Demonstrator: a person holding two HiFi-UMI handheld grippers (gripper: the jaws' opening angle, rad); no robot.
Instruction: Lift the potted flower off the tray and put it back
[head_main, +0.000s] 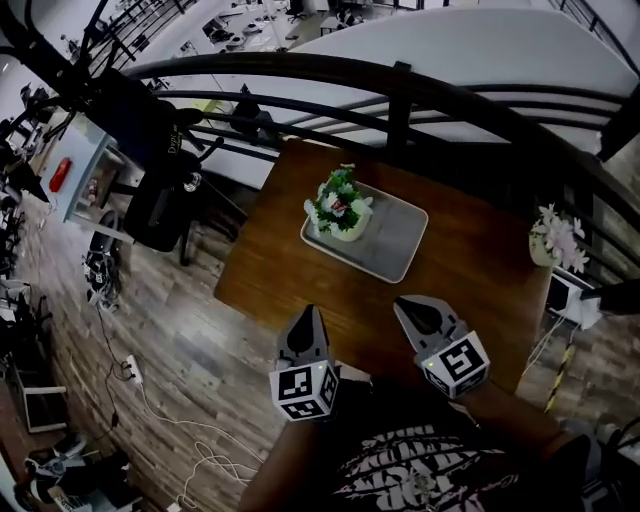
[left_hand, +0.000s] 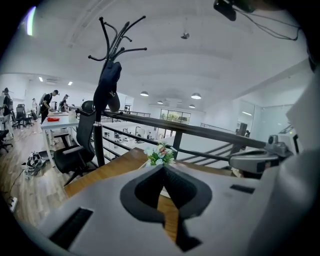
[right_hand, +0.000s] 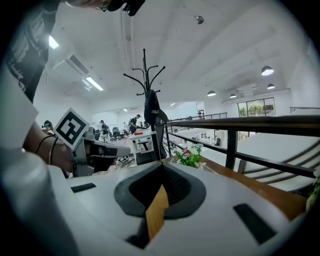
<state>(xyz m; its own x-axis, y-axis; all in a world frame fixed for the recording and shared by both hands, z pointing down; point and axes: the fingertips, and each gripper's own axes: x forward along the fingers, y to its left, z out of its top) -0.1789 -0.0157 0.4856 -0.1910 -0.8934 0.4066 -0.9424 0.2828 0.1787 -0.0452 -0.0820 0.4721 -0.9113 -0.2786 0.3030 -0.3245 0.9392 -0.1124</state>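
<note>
The potted flower was set upright on the left part of the tray, which was carried by the table. Well short of the tray, the left gripper and right gripper were held with jaws pressed together, nothing pinched.

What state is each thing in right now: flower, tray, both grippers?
potted flower: upright on the tray, untouched
tray: flat on the table
left gripper: shut, empty, short of the tray
right gripper: shut, empty, short of the tray
</note>
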